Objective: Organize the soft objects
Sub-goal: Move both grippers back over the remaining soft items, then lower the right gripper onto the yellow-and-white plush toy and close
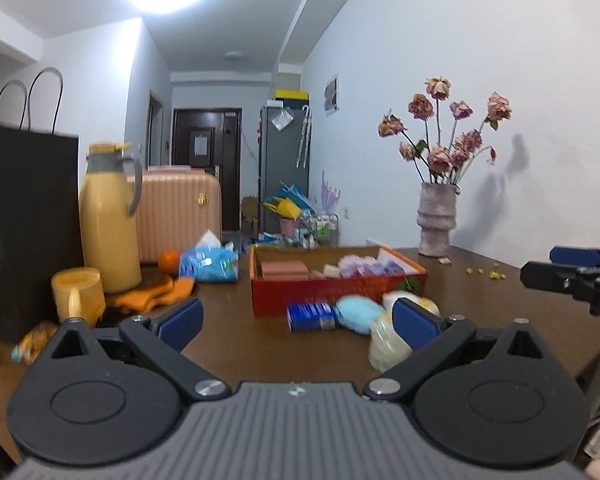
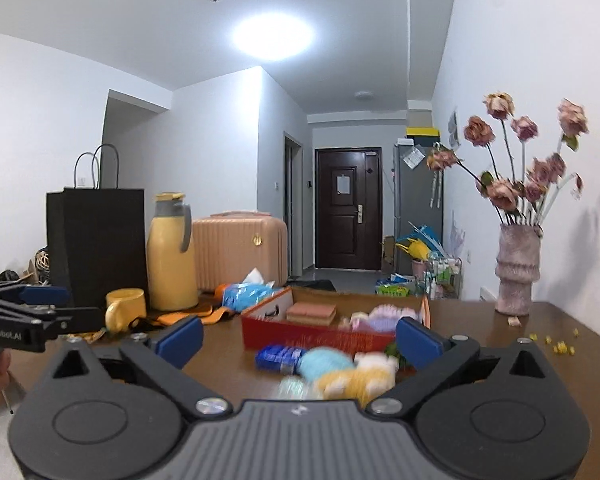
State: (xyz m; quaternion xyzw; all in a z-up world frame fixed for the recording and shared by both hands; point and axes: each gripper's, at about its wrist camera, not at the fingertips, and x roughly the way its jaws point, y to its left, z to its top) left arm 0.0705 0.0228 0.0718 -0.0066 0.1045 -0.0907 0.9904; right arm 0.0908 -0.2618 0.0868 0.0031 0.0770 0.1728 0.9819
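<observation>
Both the left gripper [image 1: 298, 326] and the right gripper [image 2: 300, 342] are spread wide with nothing between their pads. On the brown table [image 1: 240, 340], the soft objects [image 1: 358, 314] lie in a loose cluster with a blue can [image 1: 311, 316], just before the red box's [image 1: 324, 296] front wall. A yellow mug [image 1: 78, 294], yellow jug [image 1: 106, 220] and black bag [image 1: 26, 224] crowd the left edge; a flower vase [image 1: 436, 220] stands at the far right corner

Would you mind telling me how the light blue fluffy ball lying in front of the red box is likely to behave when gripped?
The light blue ball looks fuzzy and rounded, so it will probably squash between the fingers rather than resist. It likely weighs little. Lying loose on the table, it may roll if nudged.
</observation>
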